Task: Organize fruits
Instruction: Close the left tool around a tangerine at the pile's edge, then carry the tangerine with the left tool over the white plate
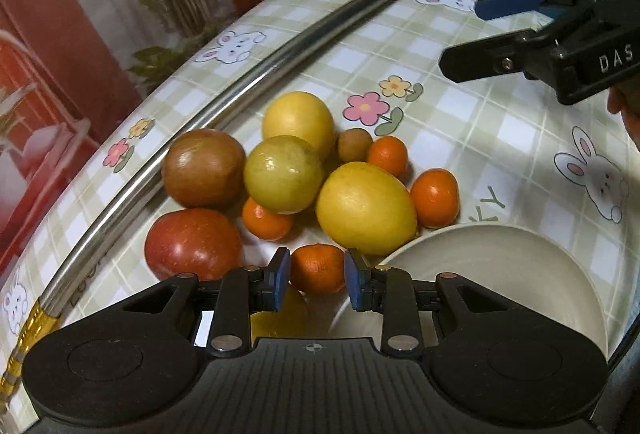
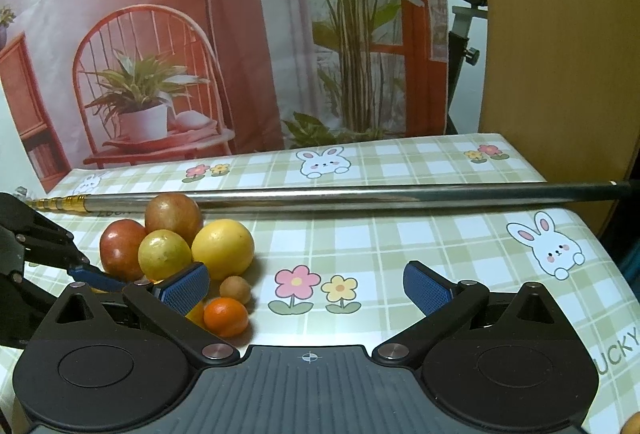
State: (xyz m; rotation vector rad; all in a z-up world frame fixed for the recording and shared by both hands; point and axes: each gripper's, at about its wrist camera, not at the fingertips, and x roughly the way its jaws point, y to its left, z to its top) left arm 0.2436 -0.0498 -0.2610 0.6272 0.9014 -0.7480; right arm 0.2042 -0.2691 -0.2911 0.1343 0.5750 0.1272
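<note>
Left tool [image 1: 317, 272]: brackets the nearest mandarin [image 1: 318, 268] with both blue pads [image 1: 280, 270] at its sides, just off the left rim of the bowl [image 1: 480, 230]. Cannot tell whether already clamped or only closing in, nor whether lifted clear of the counter [image 1: 500, 138]. Right tool [image 2: 306, 286]: spread wide, carries nothing, hangs over bare checked cloth well beyond the bowl. Reads as the very start of the sorting: shows no fruit in the visible part of the bowl, only its bare cream inside. Leaves everything else heaped in one mixed cluster just beyond the bowl's left rim. Touching or nearly touching that rim: a large yellow fruit [image 1: 366, 206], with an orange mandarin [image 1: 434, 192] beside it. Farther from the bowl: a yellow-green fruit [image 1: 283, 174], a second yellow fruit [image 1: 298, 120], a small brown fruit [image 1: 354, 144], two more mandarins, then a red apple [image 1: 194, 244] and a brownish-red fruit [image 1: 204, 168] at the far side of the heap. Also hints at something yellow tucked under the left tool, too hidden to name. Lies past the heap, farthest from the bowl: a steel rod [image 1: 256, 74], no part of the job. Remains, by this judgement: nearly the whole pile, one piece at a time, beginning with the bracketed mandarin.
</note>
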